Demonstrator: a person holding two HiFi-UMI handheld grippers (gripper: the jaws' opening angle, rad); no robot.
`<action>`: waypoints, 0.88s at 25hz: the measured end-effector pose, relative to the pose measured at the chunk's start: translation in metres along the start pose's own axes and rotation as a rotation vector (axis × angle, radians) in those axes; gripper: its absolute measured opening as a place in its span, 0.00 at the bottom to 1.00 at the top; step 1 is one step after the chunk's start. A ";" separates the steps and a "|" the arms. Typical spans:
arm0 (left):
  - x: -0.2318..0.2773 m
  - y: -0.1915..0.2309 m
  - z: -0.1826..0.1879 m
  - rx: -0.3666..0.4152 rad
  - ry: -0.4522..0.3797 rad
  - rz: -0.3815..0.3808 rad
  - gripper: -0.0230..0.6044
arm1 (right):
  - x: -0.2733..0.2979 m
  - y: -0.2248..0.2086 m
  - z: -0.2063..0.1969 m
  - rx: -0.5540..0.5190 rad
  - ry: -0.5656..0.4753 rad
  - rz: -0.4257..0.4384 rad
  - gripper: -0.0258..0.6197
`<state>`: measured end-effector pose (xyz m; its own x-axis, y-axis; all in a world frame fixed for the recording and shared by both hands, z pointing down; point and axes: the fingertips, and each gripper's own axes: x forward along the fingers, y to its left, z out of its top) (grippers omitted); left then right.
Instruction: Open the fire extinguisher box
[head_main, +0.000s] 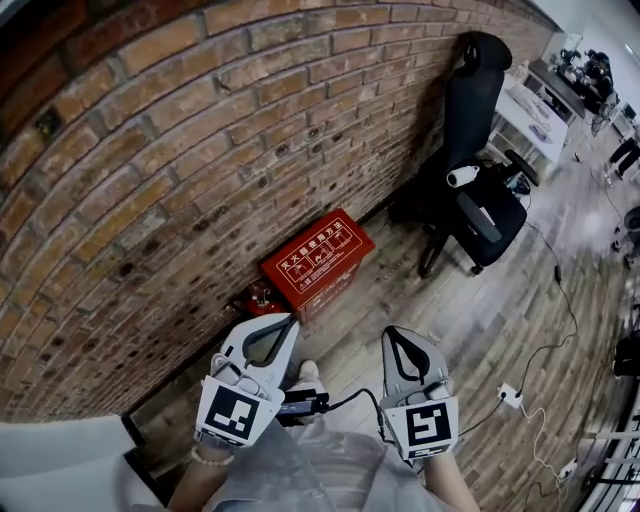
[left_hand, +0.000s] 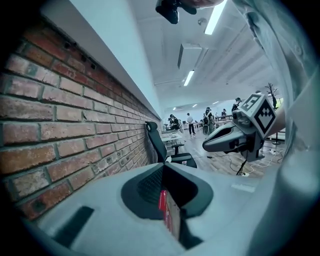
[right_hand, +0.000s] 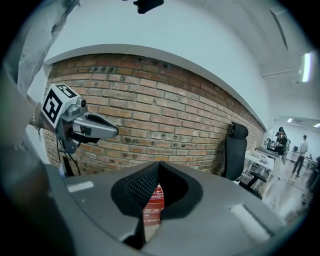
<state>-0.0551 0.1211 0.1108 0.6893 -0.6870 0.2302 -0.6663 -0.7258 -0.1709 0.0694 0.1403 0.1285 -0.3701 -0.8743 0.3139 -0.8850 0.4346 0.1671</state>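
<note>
A brick wall (head_main: 170, 150) is filling the upper left of the head view, and a wooden floor (head_main: 500, 330) is running along its foot toward the right. A black office chair (head_main: 475, 150) is standing at the upper right, close to the wall. The red fire extinguisher box (head_main: 318, 258) is sitting on the floor at the frame's centre, against the base of the wall, with its white-printed lid facing up and lying shut. A small red object (head_main: 262, 297) is resting just beside its lower left corner. Below the box, well apart from it, the left gripper (head_main: 293, 320) and the right gripper (head_main: 392, 332) are pointing toward it side by side. Each one's jaws are meeting at the tips with nothing between them. In both gripper views the box is showing only through the gap behind the joined tips. A white power strip (head_main: 510, 395) is lying on the floor at the lower right.
</note>
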 end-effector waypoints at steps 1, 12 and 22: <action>0.005 0.006 0.000 -0.001 0.001 -0.004 0.03 | 0.007 -0.002 0.002 0.001 0.001 -0.001 0.05; 0.056 0.050 -0.001 0.000 0.010 -0.049 0.03 | 0.065 -0.031 0.015 0.013 0.012 -0.028 0.05; 0.079 0.065 -0.010 -0.017 -0.006 -0.108 0.03 | 0.093 -0.035 0.016 -0.015 0.030 -0.032 0.05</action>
<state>-0.0466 0.0200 0.1272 0.7591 -0.6050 0.2405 -0.5928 -0.7950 -0.1287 0.0616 0.0400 0.1372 -0.3325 -0.8811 0.3363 -0.8918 0.4098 0.1917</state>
